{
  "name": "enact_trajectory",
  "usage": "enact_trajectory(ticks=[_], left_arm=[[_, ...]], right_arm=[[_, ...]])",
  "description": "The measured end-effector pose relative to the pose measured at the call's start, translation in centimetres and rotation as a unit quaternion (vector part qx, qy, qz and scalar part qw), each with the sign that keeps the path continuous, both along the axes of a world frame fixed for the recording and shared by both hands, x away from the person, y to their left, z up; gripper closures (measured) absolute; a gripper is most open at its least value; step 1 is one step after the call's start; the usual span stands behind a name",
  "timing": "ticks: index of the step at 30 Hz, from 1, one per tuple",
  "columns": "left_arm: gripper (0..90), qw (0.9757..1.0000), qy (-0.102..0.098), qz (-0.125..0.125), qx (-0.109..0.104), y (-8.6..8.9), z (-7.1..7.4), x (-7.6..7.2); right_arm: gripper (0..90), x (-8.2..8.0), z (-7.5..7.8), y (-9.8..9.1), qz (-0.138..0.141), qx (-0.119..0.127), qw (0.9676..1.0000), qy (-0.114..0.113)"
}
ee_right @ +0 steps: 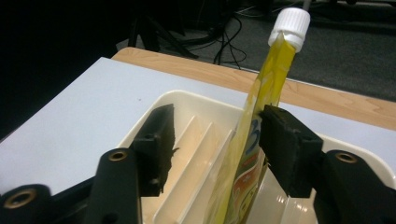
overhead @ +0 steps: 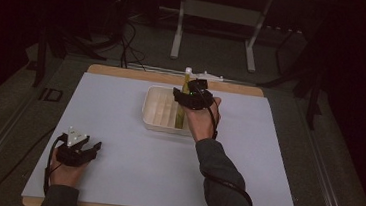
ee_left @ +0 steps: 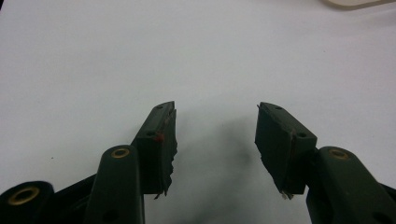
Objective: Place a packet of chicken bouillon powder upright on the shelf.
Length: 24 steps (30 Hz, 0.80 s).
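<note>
A yellow pouch (ee_right: 268,79) with a white screw cap (ee_right: 292,21) stands upright in a slot of a white divided tray (ee_right: 187,100). My right gripper (ee_right: 219,112) is open around it: the pouch leans against the right-hand pad, and the left-hand pad stands well apart from it. In the high view the pouch (overhead: 180,117) rises out of the tray (overhead: 156,111) under my right gripper (overhead: 191,95), at the far middle of the mat. My left gripper (overhead: 95,149) rests at the near left, open, with nothing between its jaws (ee_left: 215,109).
A pale blue mat (overhead: 118,127) covers the wooden table (overhead: 123,71). The tray's corner (ee_left: 355,2) lies far ahead of the left gripper. Behind the table stand a metal desk frame (overhead: 178,27) and loose cables (overhead: 131,43) on the floor.
</note>
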<state>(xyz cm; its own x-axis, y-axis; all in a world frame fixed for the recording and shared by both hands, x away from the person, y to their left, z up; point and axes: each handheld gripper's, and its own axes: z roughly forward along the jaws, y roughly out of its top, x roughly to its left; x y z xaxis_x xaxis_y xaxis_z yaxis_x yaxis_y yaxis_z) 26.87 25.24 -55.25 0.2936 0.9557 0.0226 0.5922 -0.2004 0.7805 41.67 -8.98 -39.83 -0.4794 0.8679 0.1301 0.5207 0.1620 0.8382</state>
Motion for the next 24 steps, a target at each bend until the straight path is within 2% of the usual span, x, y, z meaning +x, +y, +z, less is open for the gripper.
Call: enact_trajectory(ticks=[8, 12, 22, 24], left_arm=[[48.3, 1.0000, -0.002, 0.000, 0.000, 0.0, 0.0, 0.0], [48.3, 1.0000, -0.002, 0.001, 0.001, 0.0, 0.0, 0.0], [48.3, 1.0000, -0.003, 0.002, 0.000, 0.0, 0.0, 0.0], [48.3, 1.0000, -0.004, 0.003, 0.000, 0.0, 0.0, 0.0]], right_arm=[[38.7, -0.7, 0.7, -0.4, 0.027, -0.008, 0.9996, -0.005], [38.3, -1.2, 1.1, -0.8, 0.036, -0.013, 0.9992, -0.011], [38.4, -3.0, 2.5, -1.7, 0.059, -0.001, 0.9979, -0.028], [38.9, -3.3, 2.7, -1.9, 0.063, -0.005, 0.9975, -0.031]])
